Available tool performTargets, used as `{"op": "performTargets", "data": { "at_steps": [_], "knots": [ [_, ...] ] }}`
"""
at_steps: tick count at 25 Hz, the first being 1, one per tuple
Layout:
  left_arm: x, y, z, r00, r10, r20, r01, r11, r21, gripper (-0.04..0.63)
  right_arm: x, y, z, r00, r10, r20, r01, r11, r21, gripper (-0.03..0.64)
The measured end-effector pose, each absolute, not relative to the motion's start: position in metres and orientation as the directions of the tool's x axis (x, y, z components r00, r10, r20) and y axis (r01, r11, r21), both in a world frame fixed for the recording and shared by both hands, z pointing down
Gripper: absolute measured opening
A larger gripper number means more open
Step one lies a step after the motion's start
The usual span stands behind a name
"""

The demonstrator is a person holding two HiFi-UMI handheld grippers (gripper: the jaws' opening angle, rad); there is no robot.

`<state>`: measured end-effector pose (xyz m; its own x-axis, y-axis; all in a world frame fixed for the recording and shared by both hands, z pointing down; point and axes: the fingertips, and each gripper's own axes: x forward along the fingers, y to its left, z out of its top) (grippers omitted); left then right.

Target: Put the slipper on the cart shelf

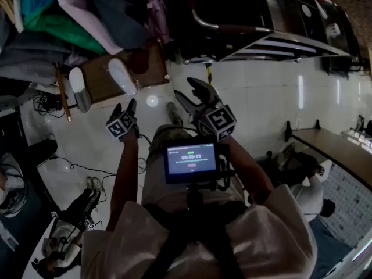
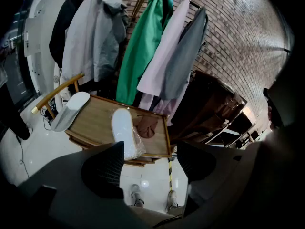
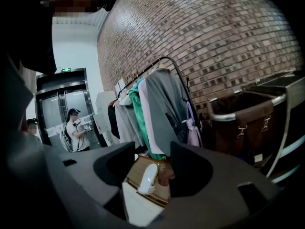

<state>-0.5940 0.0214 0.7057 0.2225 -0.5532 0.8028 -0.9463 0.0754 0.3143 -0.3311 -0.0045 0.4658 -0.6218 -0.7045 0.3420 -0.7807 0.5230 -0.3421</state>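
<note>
While left gripper point(image 1: 124, 107) and right gripper point(image 1: 192, 95) hover wide-jawed, nothing is held.
White slipper point(image 1: 122, 76) lies mid-top on the cart shelf point(image 1: 99, 77); grey slipper point(image 1: 79, 89) at its left edge; both grippers clear of the shelf.

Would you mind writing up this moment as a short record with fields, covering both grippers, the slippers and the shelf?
Left gripper: open, empty
Right gripper: open, empty
Hanging clothes: several garments in a row
Wooden shelf: low, beneath those clothes
Wrapped slipper: white, in clear plastic, lying on the shelf
Second slipper: at the shelf's left edge
</note>
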Motion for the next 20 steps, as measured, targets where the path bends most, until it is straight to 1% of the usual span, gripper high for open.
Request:
{"op": "performTargets", "data": {
  "at_steps": [3,4,5,11,15,20],
  "knots": [
    [-0.599,0.012,0.734,0.217,-0.525,0.823,-0.936,0.128,0.328,0.346,-0.342,-0.01,0.466,-0.629,-0.698,0.342,-0.773,0.515,-0.369,0.245],
    [-0.599,0.008,0.744,0.218,-0.513,0.83,-0.932,0.142,0.332,0.362,-0.343,-0.012,0.466,-0.626,-0.699,0.345,-0.775,0.51,-0.372,0.245],
    [-0.599,0.004,0.755,0.215,-0.501,0.838,-0.931,0.154,0.331,0.362,-0.342,-0.012,0.468,-0.621,-0.701,0.35,-0.779,0.505,-0.371,0.245],
    [-0.616,-0.009,0.811,0.166,-0.418,0.893,-0.937,0.214,0.275,0.367,-0.344,-0.016,0.492,-0.594,-0.694,0.406,-0.802,0.472,-0.367,0.244],
    [-0.617,-0.025,0.836,0.19,-0.381,0.905,-0.936,0.208,0.285,0.367,-0.354,-0.027,0.524,-0.587,-0.673,0.45,-0.809,0.483,-0.334,0.245],
    [-0.617,-0.037,0.857,0.199,-0.34,0.919,-0.948,0.172,0.269,0.367,-0.373,-0.043,0.546,-0.589,-0.649,0.481,-0.808,0.487,-0.333,0.245]
  ]
}}
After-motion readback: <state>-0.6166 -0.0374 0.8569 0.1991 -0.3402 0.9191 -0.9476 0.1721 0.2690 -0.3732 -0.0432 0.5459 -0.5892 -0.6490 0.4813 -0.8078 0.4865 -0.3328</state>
